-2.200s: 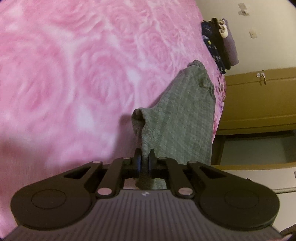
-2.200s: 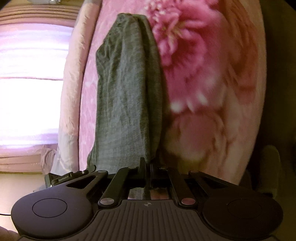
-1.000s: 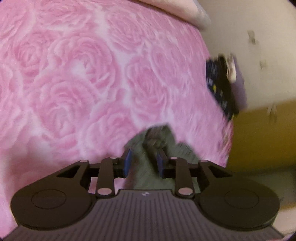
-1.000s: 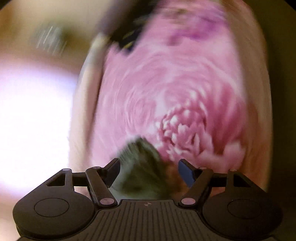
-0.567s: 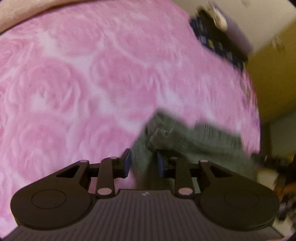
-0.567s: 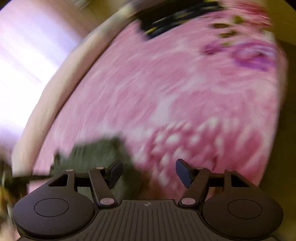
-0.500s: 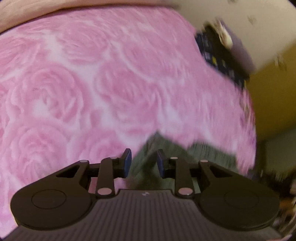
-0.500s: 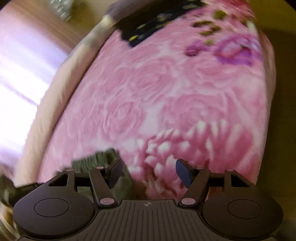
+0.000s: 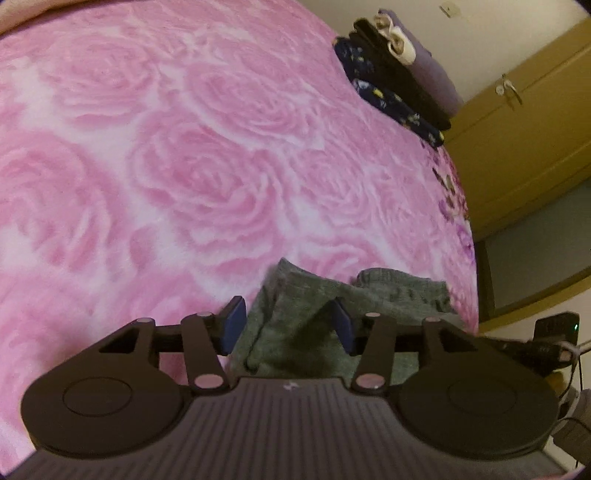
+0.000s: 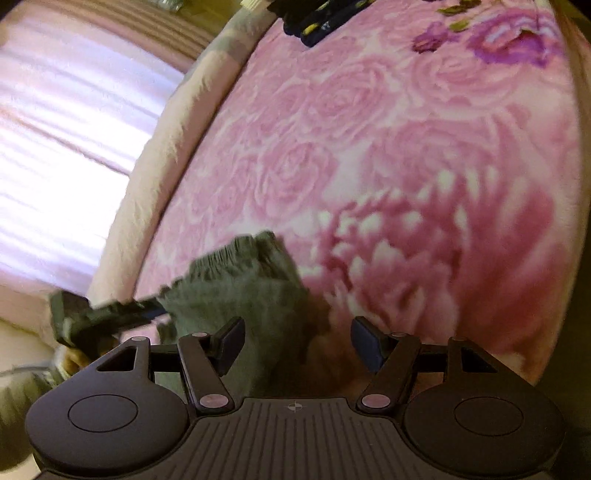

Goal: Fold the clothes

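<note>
A grey knitted garment (image 9: 314, 317) lies folded on the pink rose-patterned bed (image 9: 184, 166), near its edge. My left gripper (image 9: 286, 326) is open and hovers just above the garment, holding nothing. In the right wrist view the same garment (image 10: 243, 291) lies to the lower left. My right gripper (image 10: 297, 343) is open and empty, above the garment's right edge. The other gripper (image 10: 107, 314) shows blurred at the left of that view, beside the cloth.
A stack of folded dark and purple clothes (image 9: 399, 74) lies at the far corner of the bed; it also shows in the right wrist view (image 10: 317, 14). A wooden cupboard (image 9: 524, 140) stands past the bed. A bright curtained window (image 10: 62, 155) is behind the headboard side.
Both grippers held the hanging grey garment shut 2.2 s ago. They have since let go of it and opened wider. The garment now lies on the bed below them.
</note>
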Available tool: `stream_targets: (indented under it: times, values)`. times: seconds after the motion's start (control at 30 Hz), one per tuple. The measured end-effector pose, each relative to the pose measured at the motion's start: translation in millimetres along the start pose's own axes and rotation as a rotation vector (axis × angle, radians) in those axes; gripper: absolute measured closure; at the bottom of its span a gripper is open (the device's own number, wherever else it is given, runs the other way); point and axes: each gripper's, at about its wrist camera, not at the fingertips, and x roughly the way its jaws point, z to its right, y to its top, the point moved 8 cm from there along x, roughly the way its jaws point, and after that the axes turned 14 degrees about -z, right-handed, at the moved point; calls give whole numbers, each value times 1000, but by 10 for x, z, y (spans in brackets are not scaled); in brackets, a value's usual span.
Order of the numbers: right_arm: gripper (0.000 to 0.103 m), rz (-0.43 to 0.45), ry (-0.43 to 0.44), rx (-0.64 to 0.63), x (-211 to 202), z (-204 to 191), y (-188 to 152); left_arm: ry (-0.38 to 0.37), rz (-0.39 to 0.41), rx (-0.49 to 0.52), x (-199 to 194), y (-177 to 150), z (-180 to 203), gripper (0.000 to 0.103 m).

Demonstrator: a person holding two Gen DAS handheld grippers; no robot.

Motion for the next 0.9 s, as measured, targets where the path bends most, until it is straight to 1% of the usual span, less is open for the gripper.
stream_targets:
  times: [0.03,0.07,0.1,0.13,0.17,0.2,0.27,0.4,0.5,0.6,0.7,0.83,0.9]
  values:
    - [35,6,21,18,5,-4,15,-27,0,-10,29,13,-7,72]
    - [36,11,41,36,12,-7,27,-59,-6,-25,44,18,-13,99]
    - [58,6,59,49,28,-11,21,-84,-13,-40,48,11,-19,98]
    - [76,1,76,63,45,-14,13,-91,2,-45,14,1,-22,98]
    - [90,-8,91,73,62,-21,-2,-98,17,-51,-21,-8,-26,98]
    - [90,0,86,73,61,-32,-7,-105,32,-56,-56,-17,-30,98]
    - [95,45,45,24,-2,-109,13,-115,75,-64,-167,-20,-26,99]
    - [95,130,-36,-101,-148,-366,134,-118,149,-57,-429,-9,33,99]
    - [96,143,-92,-192,-111,-532,268,-110,180,-62,-539,0,45,98]
    - [96,148,-131,-230,6,-578,403,-97,205,-75,-551,17,9,98]
    - [96,164,-160,-259,107,-587,502,-94,244,-66,-553,38,2,98]
    - [96,162,-217,-254,222,-524,529,-87,261,-70,-508,7,-27,98]
    - [96,202,-186,-278,153,-624,488,-102,286,-61,-578,-36,11,98]
